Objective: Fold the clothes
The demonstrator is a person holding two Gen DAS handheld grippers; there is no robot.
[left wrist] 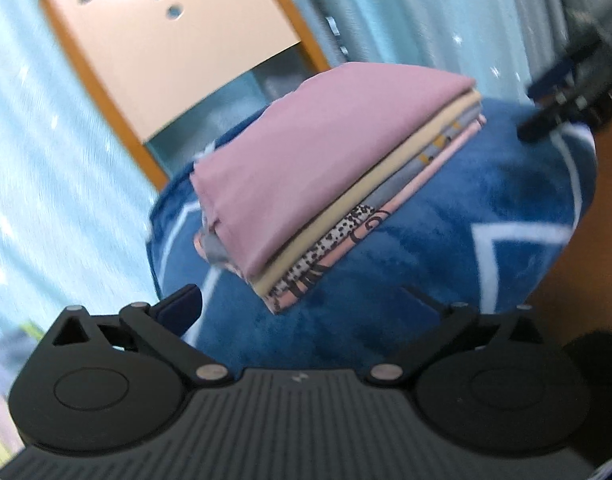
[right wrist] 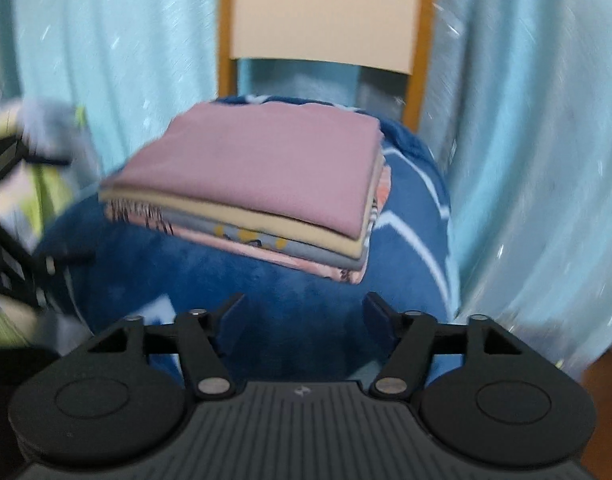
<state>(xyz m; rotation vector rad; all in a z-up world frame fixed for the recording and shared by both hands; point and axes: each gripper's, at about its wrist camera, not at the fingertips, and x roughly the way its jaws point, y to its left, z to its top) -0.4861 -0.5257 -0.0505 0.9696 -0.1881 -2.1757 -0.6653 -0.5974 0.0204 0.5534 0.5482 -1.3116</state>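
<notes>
Both grippers empty, jaws wide.
Folded stack on blue cushion, ahead of left gripper and right gripper.

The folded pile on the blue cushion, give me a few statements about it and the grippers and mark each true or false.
1. The pink garment lies on top of the pile. True.
2. The pile rests on the blue cushion. True.
3. The right gripper is clamped on the pile. False: it is open, clear of the pile.
4. The left gripper holds a cloth. False: it is open and empty.
5. A chair back stands behind the cushion. True.
</notes>
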